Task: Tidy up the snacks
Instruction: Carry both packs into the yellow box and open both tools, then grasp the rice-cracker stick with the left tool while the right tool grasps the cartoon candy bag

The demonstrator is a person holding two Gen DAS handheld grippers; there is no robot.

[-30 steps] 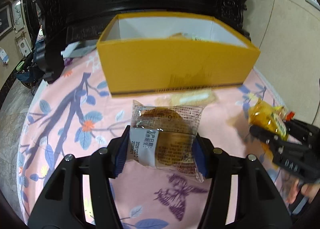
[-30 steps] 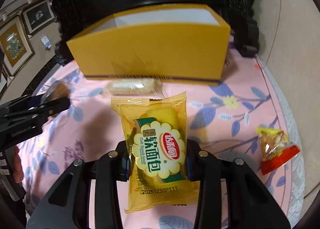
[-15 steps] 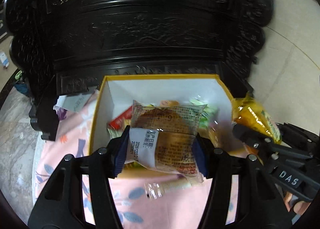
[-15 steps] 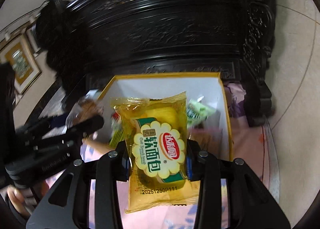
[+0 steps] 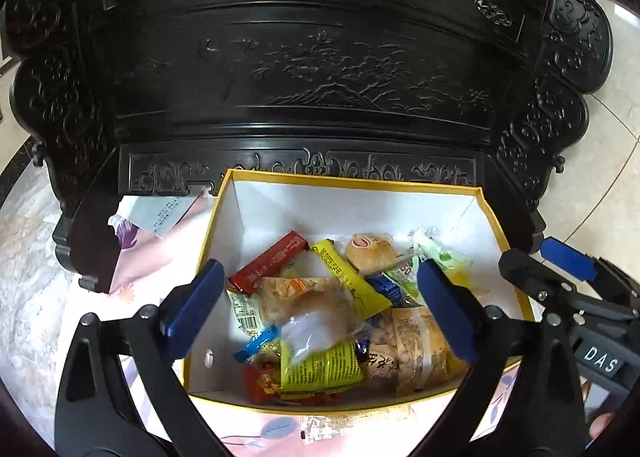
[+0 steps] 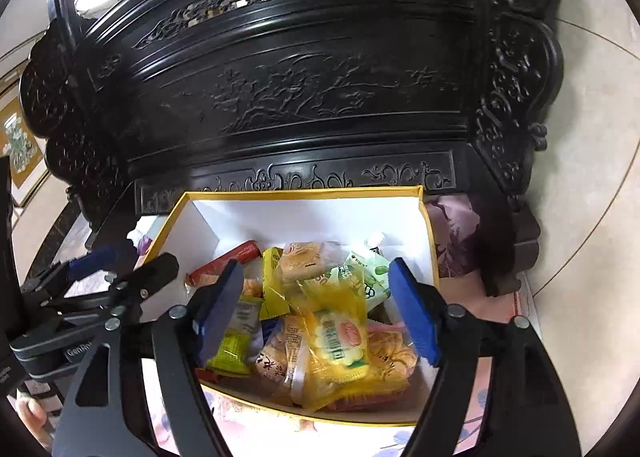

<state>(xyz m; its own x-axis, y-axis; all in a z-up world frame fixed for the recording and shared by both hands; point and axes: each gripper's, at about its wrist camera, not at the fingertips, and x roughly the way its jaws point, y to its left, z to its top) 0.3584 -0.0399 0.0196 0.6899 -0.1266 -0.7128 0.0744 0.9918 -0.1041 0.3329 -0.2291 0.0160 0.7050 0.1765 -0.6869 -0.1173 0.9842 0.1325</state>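
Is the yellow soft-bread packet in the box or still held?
In the box: the yellow bread packet lies on the snack pile, clear of the right gripper's just-opened jaws.

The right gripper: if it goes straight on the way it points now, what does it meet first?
Probably the yellow soft-bread packet, lying on the snack pile in the yellow box between the open jaws of the right gripper; depth is unclear.

Ahead of me stands a dark carved wooden cabinet [image 5: 320,69]. Pale tiled floor [image 6: 592,137] to its right. Framed picture [image 6: 16,149] on the left wall.
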